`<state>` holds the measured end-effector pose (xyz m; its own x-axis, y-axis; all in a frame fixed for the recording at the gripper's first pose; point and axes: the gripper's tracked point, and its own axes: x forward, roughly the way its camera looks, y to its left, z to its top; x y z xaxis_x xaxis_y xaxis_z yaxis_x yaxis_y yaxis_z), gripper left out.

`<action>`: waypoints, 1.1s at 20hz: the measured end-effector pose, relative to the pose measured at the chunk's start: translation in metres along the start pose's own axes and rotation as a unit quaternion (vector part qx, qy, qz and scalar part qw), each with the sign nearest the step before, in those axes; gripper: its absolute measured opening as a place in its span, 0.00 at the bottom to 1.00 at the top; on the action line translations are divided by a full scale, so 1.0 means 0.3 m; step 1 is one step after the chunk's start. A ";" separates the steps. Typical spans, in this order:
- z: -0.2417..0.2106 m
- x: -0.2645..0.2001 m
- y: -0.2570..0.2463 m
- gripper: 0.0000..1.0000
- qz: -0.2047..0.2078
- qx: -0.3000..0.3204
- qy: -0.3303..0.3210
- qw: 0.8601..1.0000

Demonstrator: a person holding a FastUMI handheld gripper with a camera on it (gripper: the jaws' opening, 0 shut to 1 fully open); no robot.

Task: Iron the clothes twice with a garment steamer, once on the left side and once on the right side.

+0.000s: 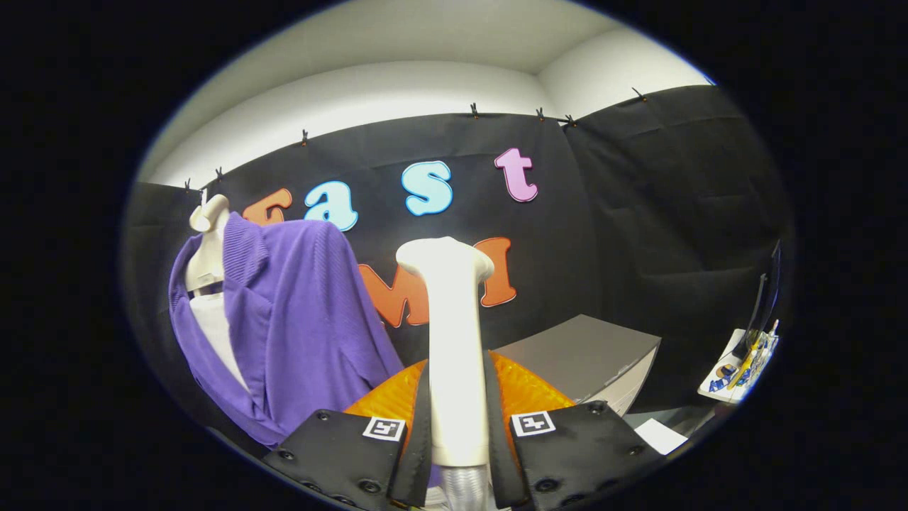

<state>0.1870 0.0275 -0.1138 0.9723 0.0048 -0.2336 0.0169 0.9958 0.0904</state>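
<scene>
A cream garment steamer (454, 333) stands upright between my two fingers, its flat head at the top and a ribbed hose leaving its base. My gripper (457, 419) is shut on the steamer's handle, both fingers pressing its sides. A purple knitted cardigan (298, 326) hangs on a pale mannequin bust (207, 245) ahead and to the left of the steamer, over a white inner top (216, 330). The steamer head is apart from the cardigan, off its right shoulder and sleeve.
A grey box (589, 358) sits on the table beyond the fingers to the right. White paper (660, 434) lies near the right finger. At the far right stand a dark stand and a small white tray with items (741, 365).
</scene>
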 end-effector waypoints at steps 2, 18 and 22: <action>-0.006 -0.085 0.058 0.41 0.010 -0.003 -0.009 1.000; -0.133 -0.196 0.423 0.41 0.071 -0.041 -0.008 0.997; -0.171 -0.184 0.425 0.41 0.061 -0.054 -0.010 0.997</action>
<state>0.1235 0.1590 -0.1391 0.9702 0.1256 -0.2074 -0.1258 0.9920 0.0122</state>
